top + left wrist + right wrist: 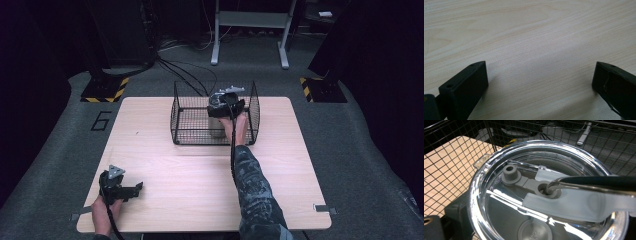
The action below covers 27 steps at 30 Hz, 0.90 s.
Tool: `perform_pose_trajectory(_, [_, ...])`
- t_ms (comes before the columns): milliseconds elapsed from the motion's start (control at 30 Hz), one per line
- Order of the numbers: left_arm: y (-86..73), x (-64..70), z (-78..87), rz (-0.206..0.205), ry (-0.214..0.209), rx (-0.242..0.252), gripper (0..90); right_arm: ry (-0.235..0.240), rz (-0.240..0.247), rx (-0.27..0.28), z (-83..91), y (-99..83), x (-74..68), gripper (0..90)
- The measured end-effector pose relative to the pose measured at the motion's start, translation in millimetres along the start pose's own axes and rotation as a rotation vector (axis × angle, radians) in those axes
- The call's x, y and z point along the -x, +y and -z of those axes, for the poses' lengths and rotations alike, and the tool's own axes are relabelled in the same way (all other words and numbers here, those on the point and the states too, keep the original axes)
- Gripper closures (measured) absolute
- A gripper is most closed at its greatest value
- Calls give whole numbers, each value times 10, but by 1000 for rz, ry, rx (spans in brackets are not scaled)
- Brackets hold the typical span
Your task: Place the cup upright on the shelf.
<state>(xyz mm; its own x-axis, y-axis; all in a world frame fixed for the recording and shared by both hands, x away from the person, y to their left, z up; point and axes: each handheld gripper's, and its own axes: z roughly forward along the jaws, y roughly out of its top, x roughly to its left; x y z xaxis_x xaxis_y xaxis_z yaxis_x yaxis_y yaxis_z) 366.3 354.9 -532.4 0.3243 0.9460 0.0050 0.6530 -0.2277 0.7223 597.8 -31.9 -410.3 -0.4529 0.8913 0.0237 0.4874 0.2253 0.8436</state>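
A steel tumbler stands inside a black wire basket at the back middle of the table. My right gripper reaches into the basket from above and is shut on the tumbler near its top. In the right gripper view the tumbler's clear lid sits close under the camera. A metal straw passes through a grey stopper strip on the lid. One black jaw presses the lid's left side. My left gripper rests open on the bare wood at the front left, with nothing between its jaws.
The light wooden table has open room between the basket and the front edge. Black cables run on the grey floor behind the table. A white frame stands farther back.
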Motion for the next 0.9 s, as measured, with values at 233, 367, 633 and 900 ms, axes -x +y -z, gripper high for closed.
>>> perform_pose_trajectory(233, [1, 0, 1, 1, -1, -1, 4, 1, -3, -7, 64, 44, -37, 0])
perform_pose_trajectory(367, [1, 0, 1, 1, 0, -1, 4, 17, -13, -39, 157, 95, -16, 0])
perform_pose_trajectory(633, [1, 1, 0, 1, 0, 0, 4, 51, -52, -55, 442, 116, 50, 0])
perform_pose_trajectory(900, [1, 1, 1, 1, 0, -1, 4, 130, 5, -57, 820, 114, 0, 0])
